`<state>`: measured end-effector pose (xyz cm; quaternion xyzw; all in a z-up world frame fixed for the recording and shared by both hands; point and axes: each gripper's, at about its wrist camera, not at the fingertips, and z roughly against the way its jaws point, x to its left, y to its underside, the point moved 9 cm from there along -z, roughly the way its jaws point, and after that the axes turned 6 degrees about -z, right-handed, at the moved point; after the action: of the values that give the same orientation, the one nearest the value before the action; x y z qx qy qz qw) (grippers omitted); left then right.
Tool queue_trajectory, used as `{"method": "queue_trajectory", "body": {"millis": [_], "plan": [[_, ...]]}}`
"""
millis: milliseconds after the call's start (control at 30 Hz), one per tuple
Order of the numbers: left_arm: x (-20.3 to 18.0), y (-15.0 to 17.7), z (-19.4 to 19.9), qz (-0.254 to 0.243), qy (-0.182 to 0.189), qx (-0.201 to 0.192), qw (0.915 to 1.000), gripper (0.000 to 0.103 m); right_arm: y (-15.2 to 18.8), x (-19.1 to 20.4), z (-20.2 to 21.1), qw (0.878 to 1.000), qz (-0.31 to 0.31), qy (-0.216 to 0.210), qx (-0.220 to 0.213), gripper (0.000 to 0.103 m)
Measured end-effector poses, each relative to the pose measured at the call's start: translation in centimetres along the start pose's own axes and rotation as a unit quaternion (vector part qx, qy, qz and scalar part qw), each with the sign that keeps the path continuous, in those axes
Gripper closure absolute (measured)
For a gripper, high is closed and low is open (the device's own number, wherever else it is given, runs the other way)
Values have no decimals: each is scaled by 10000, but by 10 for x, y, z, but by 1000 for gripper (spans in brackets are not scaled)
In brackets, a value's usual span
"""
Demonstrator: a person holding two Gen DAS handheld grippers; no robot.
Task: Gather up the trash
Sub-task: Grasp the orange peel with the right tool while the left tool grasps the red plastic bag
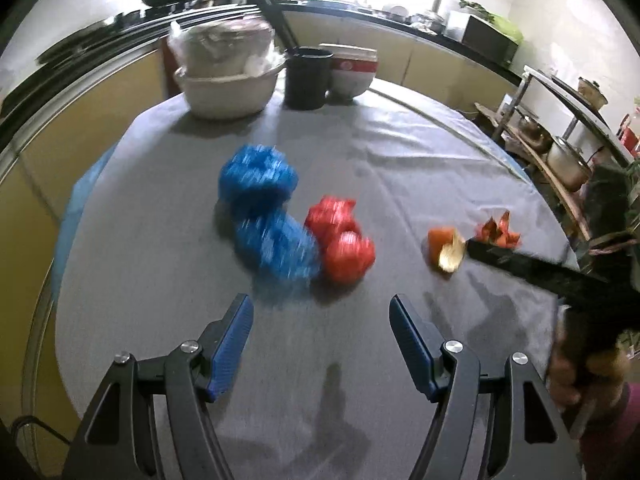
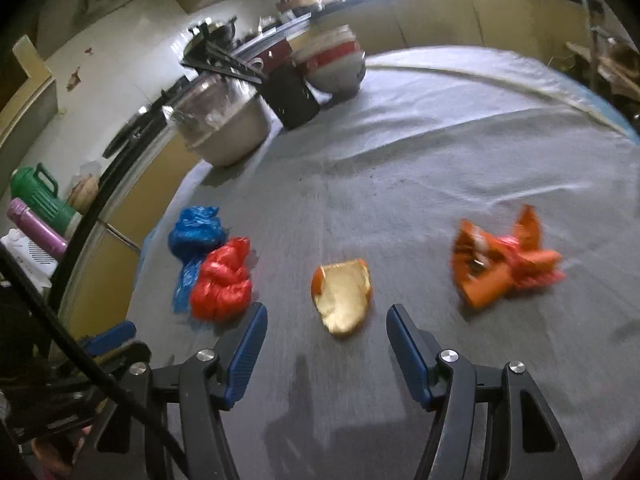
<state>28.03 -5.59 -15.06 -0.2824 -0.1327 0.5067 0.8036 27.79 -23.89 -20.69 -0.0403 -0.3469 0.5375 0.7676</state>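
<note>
A crumpled blue plastic bag [image 1: 264, 208] and a crumpled red plastic bag [image 1: 342, 240] lie together mid-table; they also show in the right wrist view, blue [image 2: 194, 236] and red [image 2: 222, 280]. An orange peel piece [image 1: 446, 248] [image 2: 344, 300] lies to their right. An orange-red wrapper scrap [image 1: 498, 232] [image 2: 504, 258] lies farther right. My left gripper [image 1: 320, 316] is open and empty, just short of the bags. My right gripper [image 2: 326, 324] is open and empty, with the peel just ahead between its fingertips; it shows in the left wrist view as a dark arm [image 1: 520, 264].
The round table [image 1: 360, 152] has a grey cloth. At its far edge stand a covered metal basin [image 1: 228, 76], a black cup [image 1: 306, 76] and stacked red-and-white bowls [image 1: 352, 72]. Kitchen counters ring the table; a pot rack [image 1: 560, 148] stands right.
</note>
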Motion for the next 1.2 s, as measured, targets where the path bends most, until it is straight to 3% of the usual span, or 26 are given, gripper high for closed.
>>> {"method": "queue_trajectory", "body": {"millis": [67, 167, 233, 300, 533, 667, 700, 767, 933, 1000, 1200], "plan": [[1, -11, 0, 0, 21, -86, 10000, 32, -5, 1, -19, 9998, -94, -27, 171, 40], [1, -18, -1, -5, 80, -152, 9999, 32, -7, 4, -36, 9994, 87, 181, 275, 66], [-2, -20, -6, -75, 105, -97, 9999, 32, -5, 6, -41, 9993, 127, 170, 311, 66], [-7, -23, -13, -151, 186, -5, 9997, 32, -4, 9, -36, 9986, 396, 295, 179, 76], [-18, -42, -65, -267, 389, 432, 9980, 32, 11, -19, -5, 9992, 224, 320, 73, 77], [-16, -43, -94, -366, 212, 715, 9965, 33, 24, -35, 23, 9998, 40, 202, 8, 78], [-15, -41, -100, -306, 261, 798, 9960, 35, 27, -36, 29, 9999, 2, 148, -11, 78], [-16, -32, -109, -121, 448, 987, 9940, 55, 33, -39, 43, 9999, -28, 106, -93, 78], [-29, -16, -95, 94, 613, 913, 9939, 59, 43, -38, 71, 9995, -78, -47, -305, 78], [-40, -7, -83, 6, 601, 839, 9947, 59, 48, -38, 84, 9990, -75, -98, -430, 78], [-87, 27, -41, -251, 1050, 798, 9909, 59, 70, -52, 106, 9987, -89, 54, -490, 78]]}}
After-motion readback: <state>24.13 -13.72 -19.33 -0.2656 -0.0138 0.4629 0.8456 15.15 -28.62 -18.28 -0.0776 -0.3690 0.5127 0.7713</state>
